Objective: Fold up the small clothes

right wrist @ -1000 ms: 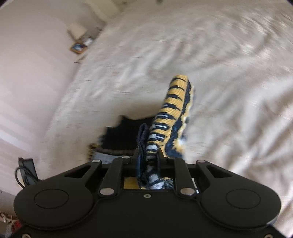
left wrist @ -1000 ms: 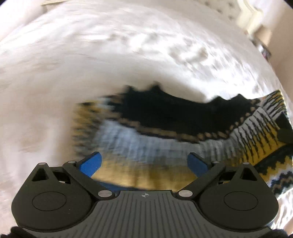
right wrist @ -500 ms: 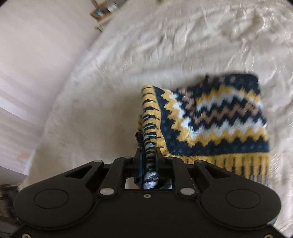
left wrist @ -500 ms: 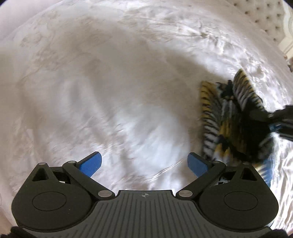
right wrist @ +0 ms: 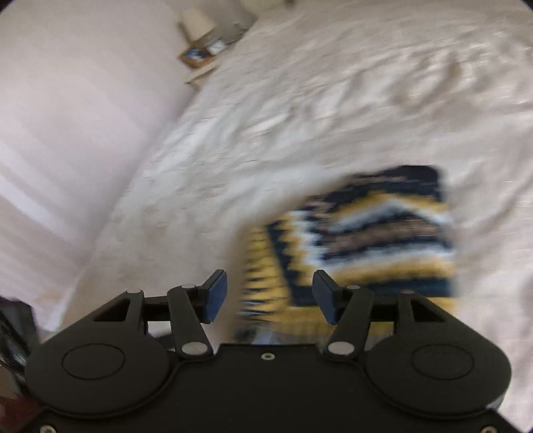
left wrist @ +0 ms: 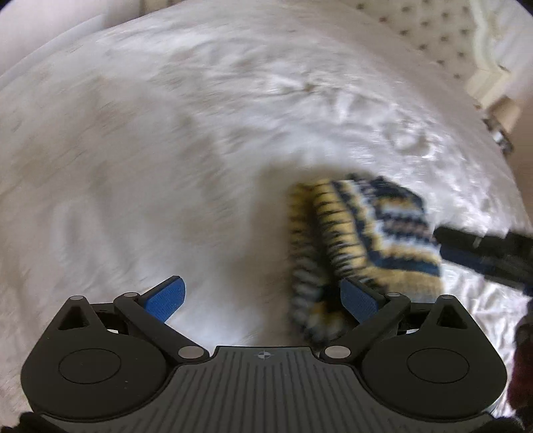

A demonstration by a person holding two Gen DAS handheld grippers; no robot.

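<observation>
A small knitted garment [right wrist: 373, 233] with yellow, navy and white zigzag bands lies folded on the white bed cover [right wrist: 299, 116]. My right gripper [right wrist: 269, 289] hovers just over its near striped edge. Its jaws are opening, the edge lies between and below them, and the pads press on nothing. In the left wrist view the garment [left wrist: 366, 233] is a blurred bundle at the right. My left gripper [left wrist: 263, 293] stands open over bare cover, its right finger [left wrist: 359, 299] beside the bundle's near end. The right gripper [left wrist: 483, 253] shows as dark bars at the bundle's right side.
A tufted headboard [left wrist: 433, 30] rises at the far end of the bed. A bedside table with a lamp and picture frames [right wrist: 203, 50] stands past the bed's left edge. Pale floor [right wrist: 66, 133] runs along that edge, with a dark object [right wrist: 13, 333] low at the left.
The right gripper's jaws have parted and let go of the striped edge they pinched. The garment now lies flat and folded. The left gripper stayed open and the bundle is nearer its right finger.
</observation>
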